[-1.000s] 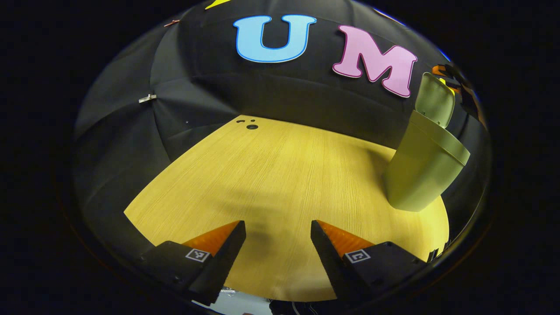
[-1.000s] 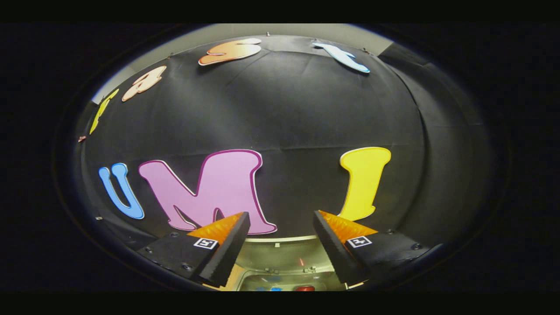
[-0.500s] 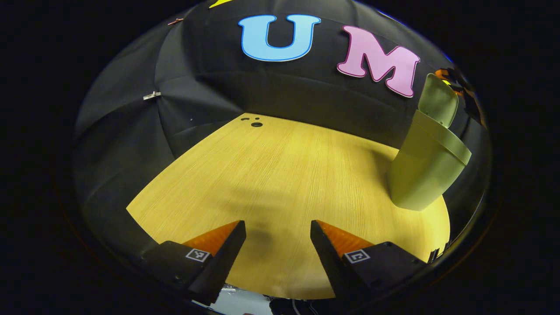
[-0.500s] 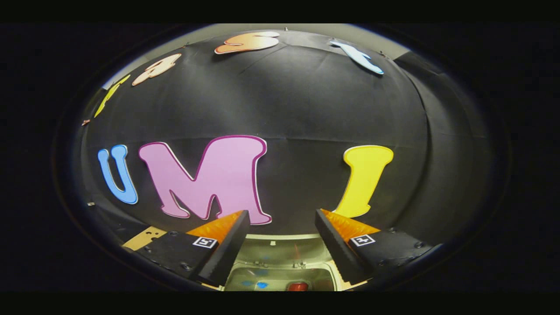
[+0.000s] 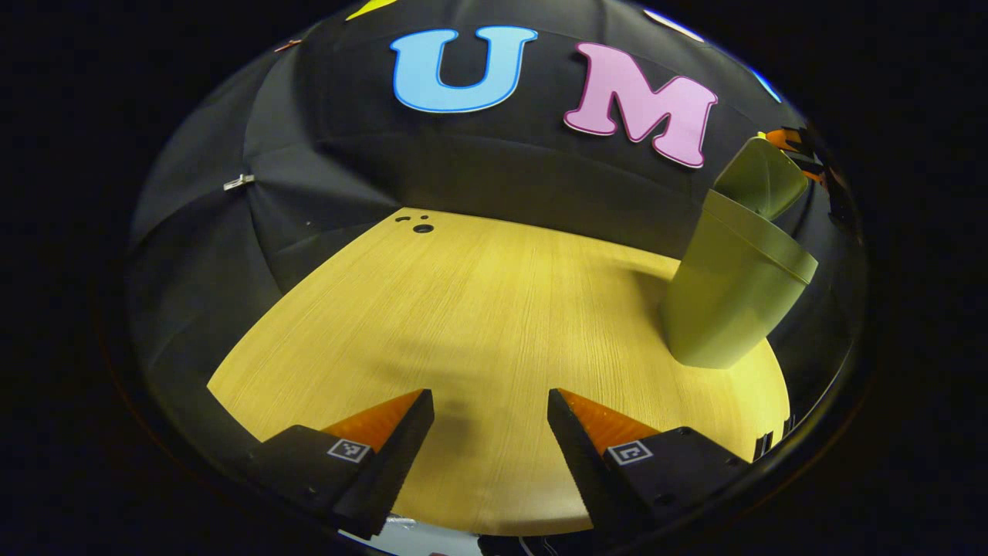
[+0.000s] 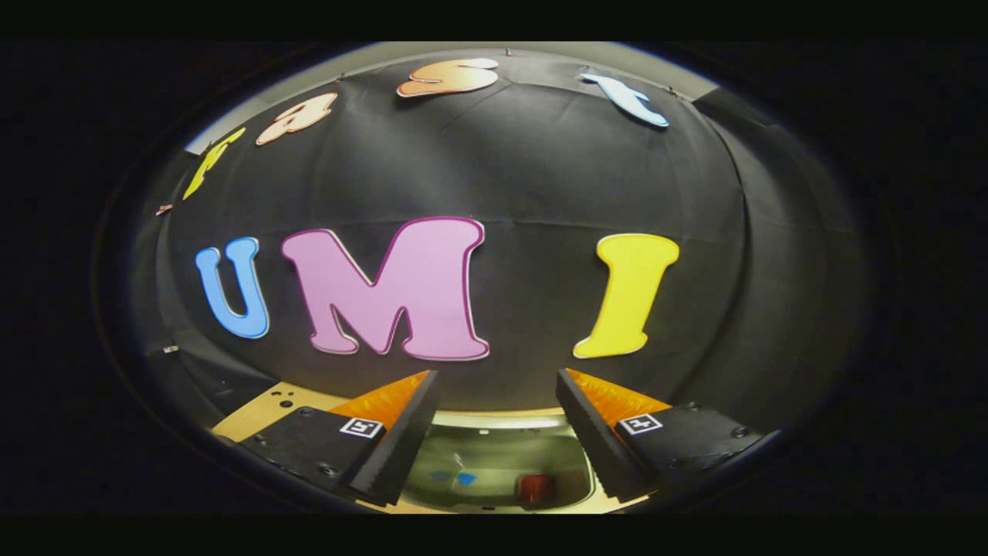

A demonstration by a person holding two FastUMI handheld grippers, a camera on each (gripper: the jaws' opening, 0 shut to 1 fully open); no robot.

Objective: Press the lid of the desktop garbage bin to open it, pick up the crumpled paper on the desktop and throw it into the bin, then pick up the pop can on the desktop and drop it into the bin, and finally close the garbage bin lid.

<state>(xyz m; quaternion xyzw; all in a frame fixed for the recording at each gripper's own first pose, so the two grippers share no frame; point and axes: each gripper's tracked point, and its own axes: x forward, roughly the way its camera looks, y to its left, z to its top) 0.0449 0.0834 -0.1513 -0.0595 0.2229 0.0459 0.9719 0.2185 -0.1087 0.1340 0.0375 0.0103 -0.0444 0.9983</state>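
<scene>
As you look along the left gripper view, the wooden table (image 5: 478, 309) takes up most of the scene, bare across its middle, with small dark holes (image 5: 422, 228) near its far edge. Next in size: the green garbage bin (image 5: 722, 301), standing on the table's far right, its lid (image 5: 764, 181) raised and tilted over the opening. Your left gripper (image 5: 490, 421) hovers above the near part of the table, released — fingers spread, nothing between them, well apart from the bin. In the right gripper view you look down into the open bin (image 6: 494, 471) from above; your right gripper (image 6: 498, 413) hangs over its mouth, likewise released and holding nothing. Smallest items, inside the bin: a red object (image 6: 533, 486) — likely the pop can, too small to confirm — and blue-marked scraps (image 6: 461, 479) beside it, possibly the crumpled paper.
</scene>
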